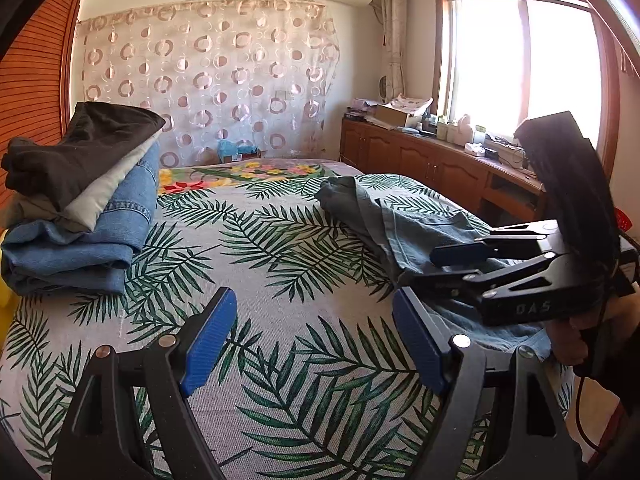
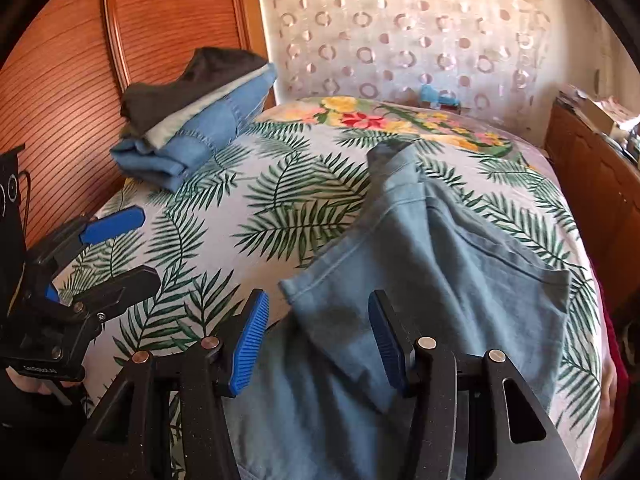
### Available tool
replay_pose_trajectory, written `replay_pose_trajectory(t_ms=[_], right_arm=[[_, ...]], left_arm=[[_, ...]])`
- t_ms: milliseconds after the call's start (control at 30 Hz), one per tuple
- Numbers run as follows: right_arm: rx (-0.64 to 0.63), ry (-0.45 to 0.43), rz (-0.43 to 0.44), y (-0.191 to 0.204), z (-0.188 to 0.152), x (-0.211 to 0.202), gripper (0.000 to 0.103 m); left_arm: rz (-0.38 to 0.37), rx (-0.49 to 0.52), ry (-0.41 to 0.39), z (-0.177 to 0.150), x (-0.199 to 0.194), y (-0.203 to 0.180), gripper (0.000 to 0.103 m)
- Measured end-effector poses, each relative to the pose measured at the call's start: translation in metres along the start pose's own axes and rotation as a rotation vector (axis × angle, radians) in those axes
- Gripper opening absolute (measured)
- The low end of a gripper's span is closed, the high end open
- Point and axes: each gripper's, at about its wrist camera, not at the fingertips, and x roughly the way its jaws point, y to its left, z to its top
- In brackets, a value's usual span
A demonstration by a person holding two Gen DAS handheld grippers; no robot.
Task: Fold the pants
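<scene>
Bed (image 1: 280,360): leaf-print cover, bears everything below.

Pants (image 2: 420,264): grey-blue, lying on the right half of the bed, partly folded, with a layer doubled over and a hemmed edge facing the left side. Waist or cuff end cannot be told. Judged soft, limp, of middling weight like light denim; will drape and slide on itself, not fragile. Best taken at a hemmed edge or corner, where the cloth is thickest, pinching all layers at once; the near-left corner by the right tool looks the readiest hold.

Stack (image 1: 80,208): folded garments at the far left of the bed, well apart from the pants. Blue jeans at bottom, a pale piece between, dark piece on top. Serves as the finished pile, by the look of it.

Box (image 1: 394,114): cardboard, on the sideboard by the window; contents hidden.

Right gripper (image 2: 316,344): jaws wide, holding nothing, poised over the near part of the pants.

Left gripper (image 1: 312,340): jaws wide, holding nothing, over bare cover just left of the pants.
</scene>
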Motion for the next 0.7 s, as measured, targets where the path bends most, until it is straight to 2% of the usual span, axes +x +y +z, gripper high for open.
replay_pose_trajectory(t_ms=[67, 100, 167, 200, 233, 267, 400, 533, 700], right_arm=[[-0.014, 0.017, -0.006, 0.002, 0.003, 0.008, 0.052], [-0.020, 0.022, -0.007, 0.004, 0.005, 0.012, 0.047], [-0.036, 0.034, -0.012, 0.006, 0.009, 0.018, 0.030], [-0.045, 0.036, -0.011, 0.007, 0.010, 0.019, 0.025], [-0.057, 0.037, -0.006, 0.008, 0.011, 0.020, 0.012], [-0.065, 0.033, -0.003, 0.008, 0.012, 0.018, 0.009], [-0.057, -0.026, 0.006, 0.002, 0.017, -0.004, 0.006], [-0.039, -0.089, -0.037, -0.013, 0.024, -0.027, 0.005], [-0.010, -0.119, -0.107, -0.039, 0.028, -0.043, 0.005]], left_arm=[[-0.001, 0.004, 0.001, 0.000, 0.000, -0.001, 0.081], [-0.001, 0.005, 0.002, 0.000, 0.000, -0.001, 0.081], [-0.001, 0.009, 0.008, 0.000, 0.001, -0.002, 0.081], [-0.001, 0.010, 0.011, 0.000, 0.002, -0.002, 0.081], [0.000, 0.011, 0.014, 0.000, 0.002, -0.003, 0.081], [-0.001, 0.013, 0.018, -0.001, 0.003, -0.003, 0.081], [-0.002, 0.015, 0.024, -0.001, 0.003, -0.003, 0.081], [0.000, 0.015, 0.030, -0.002, 0.004, -0.003, 0.081], [0.001, 0.017, 0.037, -0.002, 0.005, -0.004, 0.081]])
